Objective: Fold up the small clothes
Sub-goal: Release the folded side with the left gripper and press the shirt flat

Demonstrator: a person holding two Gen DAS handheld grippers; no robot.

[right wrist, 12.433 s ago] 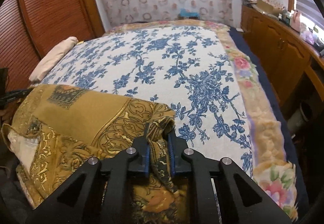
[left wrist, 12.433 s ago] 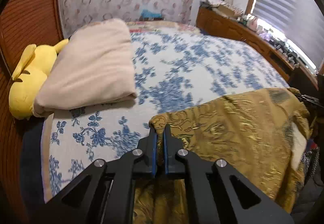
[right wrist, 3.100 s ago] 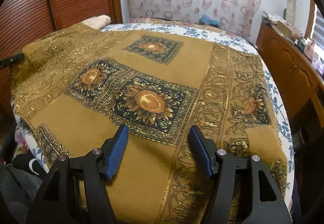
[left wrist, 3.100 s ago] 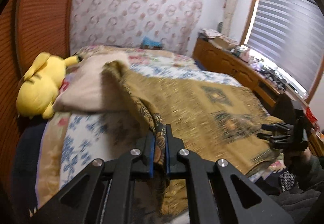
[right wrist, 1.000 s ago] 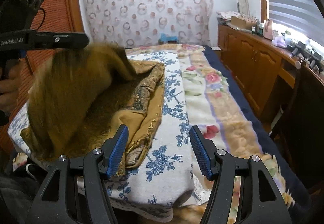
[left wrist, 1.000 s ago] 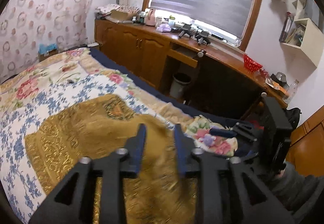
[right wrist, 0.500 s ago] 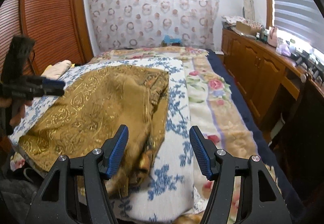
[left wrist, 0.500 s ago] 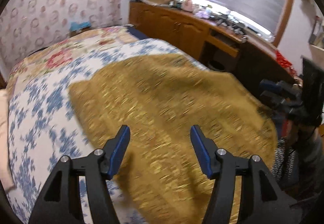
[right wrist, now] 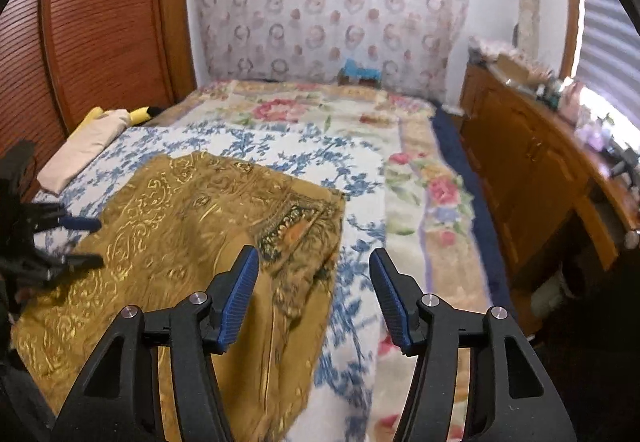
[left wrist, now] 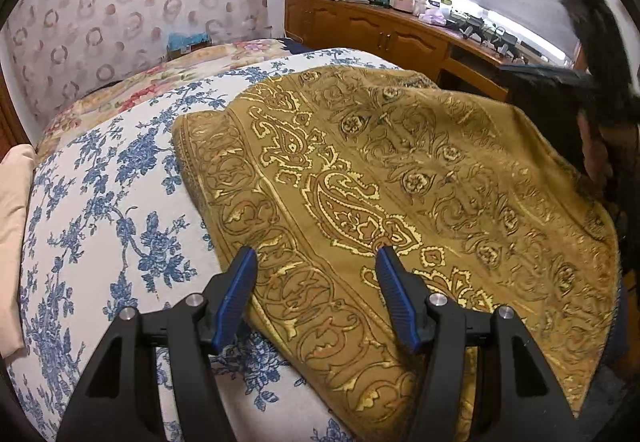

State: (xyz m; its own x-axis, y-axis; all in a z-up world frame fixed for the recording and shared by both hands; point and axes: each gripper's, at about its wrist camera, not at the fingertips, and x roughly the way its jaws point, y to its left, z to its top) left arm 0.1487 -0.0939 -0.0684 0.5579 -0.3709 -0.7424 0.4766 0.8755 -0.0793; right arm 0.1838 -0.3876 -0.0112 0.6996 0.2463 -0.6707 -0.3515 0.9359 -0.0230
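Note:
A gold cloth with a paisley and scroll pattern lies folded over on the blue-flowered bedspread, near the bed's front edge. My left gripper is open and empty, just above the cloth's near left part. In the right wrist view the same cloth lies to the left. My right gripper is open and empty, over the cloth's right edge. The left gripper also shows there at the far left, jaws apart. The right gripper's black body shows blurred at the top right of the left wrist view.
A beige folded blanket and a yellow plush toy lie at the bed's left side by a wooden wardrobe. A wooden sideboard with clutter runs along the right wall. A rose-patterned blanket covers the bed's right part.
The cloth has been spread, folded over from left to right and let go. Both grippers are now open. In the last half second the cloth has settled flat and both cameras swung towards it.

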